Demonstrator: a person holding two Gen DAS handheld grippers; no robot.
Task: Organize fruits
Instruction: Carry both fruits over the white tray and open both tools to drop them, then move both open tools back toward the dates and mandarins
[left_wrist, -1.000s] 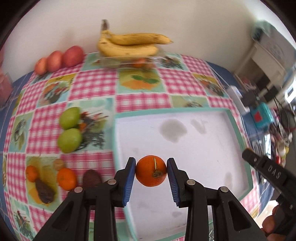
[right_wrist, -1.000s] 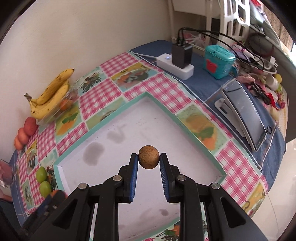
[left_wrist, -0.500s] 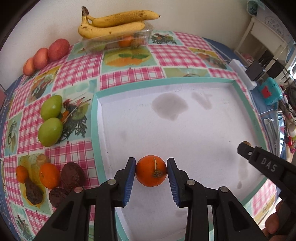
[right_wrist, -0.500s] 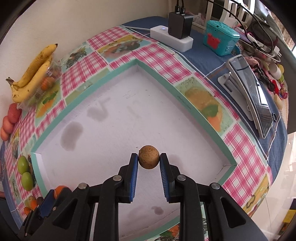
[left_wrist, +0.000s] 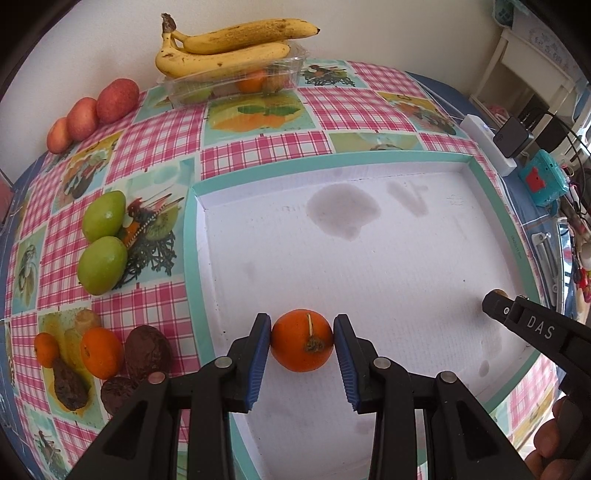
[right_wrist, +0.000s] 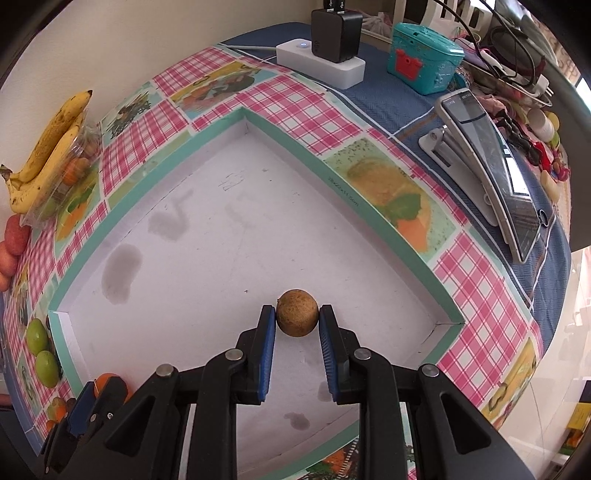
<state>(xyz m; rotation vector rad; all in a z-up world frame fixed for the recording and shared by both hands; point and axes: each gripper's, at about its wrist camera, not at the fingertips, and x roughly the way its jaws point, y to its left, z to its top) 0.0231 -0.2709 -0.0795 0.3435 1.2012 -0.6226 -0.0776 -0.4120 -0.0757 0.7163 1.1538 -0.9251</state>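
A wide, shallow white tray with a teal rim lies on the checked vinyl table. Over its near side, the left gripper clenches a glossy orange; the right gripper pinches a rough brown round fruit. Bananas lie far left.

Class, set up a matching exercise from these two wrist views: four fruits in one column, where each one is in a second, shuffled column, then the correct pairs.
Column 1
1. orange
2. round brown fruit
3. bananas
4. two green fruits

Column 2
A. lying on top of the clear plastic container
B. held in the left gripper, over the white tray
C. on the checked tablecloth, left of the tray
D. held in the right gripper, over the tray

Pairs: 1-B, 2-D, 3-A, 4-C
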